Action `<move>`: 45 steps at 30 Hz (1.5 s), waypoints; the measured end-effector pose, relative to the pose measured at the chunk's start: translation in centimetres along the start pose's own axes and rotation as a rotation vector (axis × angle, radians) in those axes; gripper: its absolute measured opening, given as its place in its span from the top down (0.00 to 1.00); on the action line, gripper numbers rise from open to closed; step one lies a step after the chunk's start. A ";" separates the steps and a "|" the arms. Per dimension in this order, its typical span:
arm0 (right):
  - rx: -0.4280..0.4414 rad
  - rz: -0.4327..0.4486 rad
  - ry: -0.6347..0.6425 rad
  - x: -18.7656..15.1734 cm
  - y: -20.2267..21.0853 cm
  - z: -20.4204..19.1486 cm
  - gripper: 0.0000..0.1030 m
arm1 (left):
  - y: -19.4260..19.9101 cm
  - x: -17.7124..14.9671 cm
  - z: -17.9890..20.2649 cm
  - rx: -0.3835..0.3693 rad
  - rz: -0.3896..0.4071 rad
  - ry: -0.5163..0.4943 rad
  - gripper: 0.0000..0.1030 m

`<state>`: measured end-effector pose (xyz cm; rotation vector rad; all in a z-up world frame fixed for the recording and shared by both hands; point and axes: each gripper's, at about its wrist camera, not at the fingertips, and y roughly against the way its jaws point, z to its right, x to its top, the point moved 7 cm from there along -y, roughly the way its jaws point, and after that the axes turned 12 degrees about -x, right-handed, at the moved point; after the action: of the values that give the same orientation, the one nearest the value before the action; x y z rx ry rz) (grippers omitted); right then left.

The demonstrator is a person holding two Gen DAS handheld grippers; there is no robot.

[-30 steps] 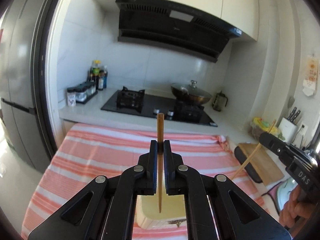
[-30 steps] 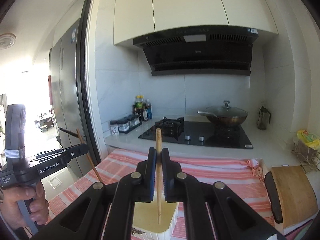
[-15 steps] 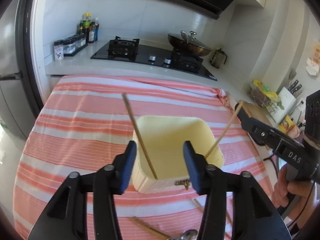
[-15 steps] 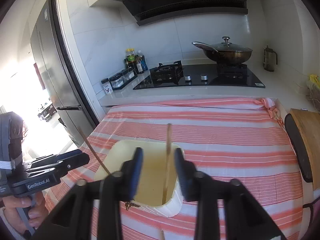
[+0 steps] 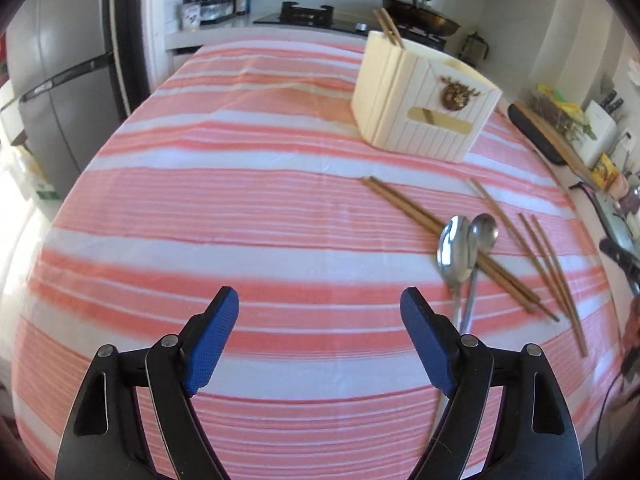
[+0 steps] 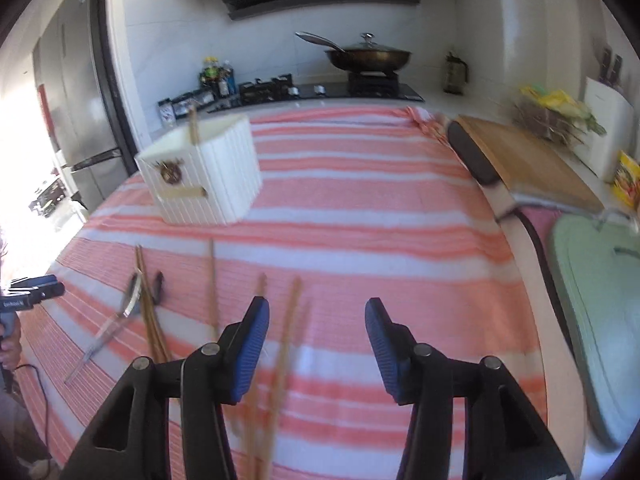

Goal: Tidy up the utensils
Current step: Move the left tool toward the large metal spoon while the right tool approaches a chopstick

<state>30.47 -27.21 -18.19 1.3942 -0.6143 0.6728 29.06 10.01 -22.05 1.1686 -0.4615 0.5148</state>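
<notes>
A cream utensil holder [image 5: 424,112] [image 6: 204,176] stands on the striped cloth [image 5: 240,200] with two chopsticks [image 5: 388,26] [image 6: 193,124] sticking out of it. Several loose chopsticks [image 5: 440,232] [image 6: 290,320] and two metal spoons [image 5: 456,248] [image 6: 130,300] lie on the cloth in front of the holder. My left gripper [image 5: 318,296] hangs low over bare cloth, left of the spoons, its jaws opening with nothing between them. My right gripper [image 6: 318,304] is open and empty, with chopsticks lying just under and beside its left finger.
A wooden cutting board [image 6: 528,160] and a pale green board [image 6: 600,300] lie at the right edge of the table. Behind are a stove with a lidded wok [image 6: 368,56], spice jars [image 5: 200,8] and a fridge [image 5: 60,80].
Both grippers held a chopstick upright over the holder, let it drop in and opened. Both have since swung down and back from the holder toward the loose utensils on the cloth.
</notes>
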 end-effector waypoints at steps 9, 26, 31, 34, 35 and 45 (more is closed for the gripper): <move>-0.086 -0.053 -0.046 -6.0 -0.3 2.9 0.50 | -1.2 0.1 -1.0 0.154 0.049 -0.004 0.18; -0.080 -0.069 -0.067 -7.3 -1.0 2.3 0.50 | -2.4 -1.6 -0.7 0.135 0.033 -0.043 0.18; -0.088 -0.095 -0.084 -7.5 -1.6 2.7 0.50 | -2.5 -1.8 0.6 0.038 0.019 -0.060 0.18; -0.093 -0.101 -0.081 -7.6 -1.7 2.7 0.50 | -2.6 -1.9 3.1 -0.070 -0.001 -0.091 0.18; -0.094 -0.102 -0.079 -7.6 -1.7 2.7 0.50 | -2.6 -1.9 4.0 -0.093 -0.006 -0.104 0.18; -0.093 -0.084 -0.067 -7.4 -1.4 2.4 0.50 | -4.6 -1.4 7.4 -0.030 -0.061 -0.220 0.18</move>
<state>26.53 -30.16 -24.38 1.3521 -0.6287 0.5257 30.16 1.44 -23.93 1.2120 -0.6181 0.3265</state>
